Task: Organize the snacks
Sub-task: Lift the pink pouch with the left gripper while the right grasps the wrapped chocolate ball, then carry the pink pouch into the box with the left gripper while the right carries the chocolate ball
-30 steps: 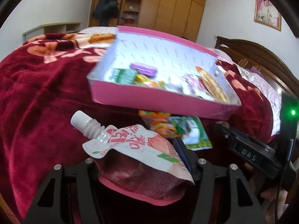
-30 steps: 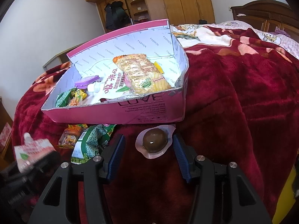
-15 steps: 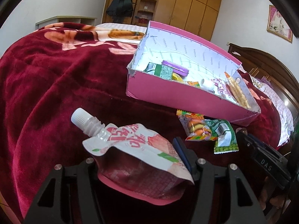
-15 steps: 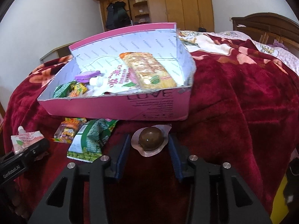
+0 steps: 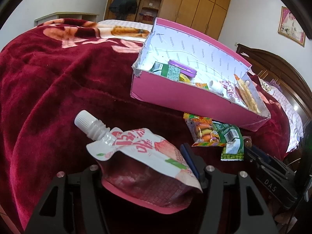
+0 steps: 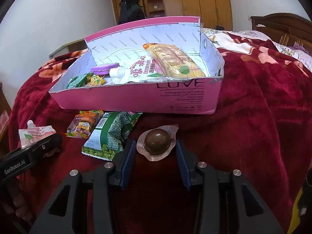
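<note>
The bed's blanket (image 6: 263, 107) is deep crimson plush with pale pink and peach flowers. The box (image 6: 136, 99) is hot pink outside with dark lettering, and white inside with a repeated grey word print. The spout pouch (image 5: 144, 152) is white with red script, a peach picture and a white cap. The pea packet (image 6: 113, 134) is green with a white label; the gummy packet (image 6: 83, 124) is yellow, orange and purple. The egg (image 6: 158, 141) is brown under clear wrap. The case (image 6: 104, 67) is purple.
</note>
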`<action>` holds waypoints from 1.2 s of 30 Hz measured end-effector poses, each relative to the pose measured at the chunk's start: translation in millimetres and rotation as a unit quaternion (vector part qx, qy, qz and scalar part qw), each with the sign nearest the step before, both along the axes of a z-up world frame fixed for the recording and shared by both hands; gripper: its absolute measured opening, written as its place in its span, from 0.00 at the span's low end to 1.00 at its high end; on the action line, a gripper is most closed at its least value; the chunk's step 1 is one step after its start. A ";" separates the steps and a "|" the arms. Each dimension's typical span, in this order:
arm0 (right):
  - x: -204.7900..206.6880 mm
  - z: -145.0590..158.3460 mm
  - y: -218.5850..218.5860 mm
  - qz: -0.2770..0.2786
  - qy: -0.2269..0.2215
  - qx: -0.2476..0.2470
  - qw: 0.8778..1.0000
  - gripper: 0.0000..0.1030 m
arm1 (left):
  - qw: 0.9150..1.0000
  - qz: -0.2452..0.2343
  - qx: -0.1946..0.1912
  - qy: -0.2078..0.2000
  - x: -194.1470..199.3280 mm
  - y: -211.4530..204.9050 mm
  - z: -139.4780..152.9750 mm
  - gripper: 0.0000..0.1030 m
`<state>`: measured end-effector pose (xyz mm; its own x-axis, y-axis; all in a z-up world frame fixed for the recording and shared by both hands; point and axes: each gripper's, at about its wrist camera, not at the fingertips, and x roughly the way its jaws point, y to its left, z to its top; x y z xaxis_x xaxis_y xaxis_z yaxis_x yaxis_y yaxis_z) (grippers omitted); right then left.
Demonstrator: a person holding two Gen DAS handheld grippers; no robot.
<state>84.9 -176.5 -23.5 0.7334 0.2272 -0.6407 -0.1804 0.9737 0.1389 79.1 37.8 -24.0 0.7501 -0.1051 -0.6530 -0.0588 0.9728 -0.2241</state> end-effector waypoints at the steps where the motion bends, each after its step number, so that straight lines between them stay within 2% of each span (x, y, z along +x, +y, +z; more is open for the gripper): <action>1: -0.3 0.1 0.8 -0.002 -0.001 -0.002 1.000 0.41 | 1.000 -0.002 0.003 0.001 0.1 -0.7 0.2 0.61; 10: -4.5 3.4 6.4 -0.009 -0.011 -0.022 1.000 0.40 | 1.000 -0.023 0.007 0.012 2.8 3.2 3.4 0.60; 15: -17.2 14.3 2.1 0.001 -0.017 0.004 1.000 0.40 | 1.000 -0.013 0.003 0.001 -4.2 1.8 4.6 0.60; 21: -26.3 22.6 2.9 0.009 -0.014 0.025 1.000 0.40 | 1.000 -0.012 0.010 -0.024 -16.1 0.3 21.7 0.60; 36: -50.5 56.1 1.3 0.026 -0.054 0.052 0.997 0.40 | 0.997 -0.043 0.008 -0.066 -26.4 -11.9 56.9 0.60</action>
<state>34.4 -175.2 32.6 0.7821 0.3275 -0.5301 -0.2494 0.9442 0.2154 52.7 25.9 32.9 0.8187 -0.1635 -0.5505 0.0539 0.9763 -0.2097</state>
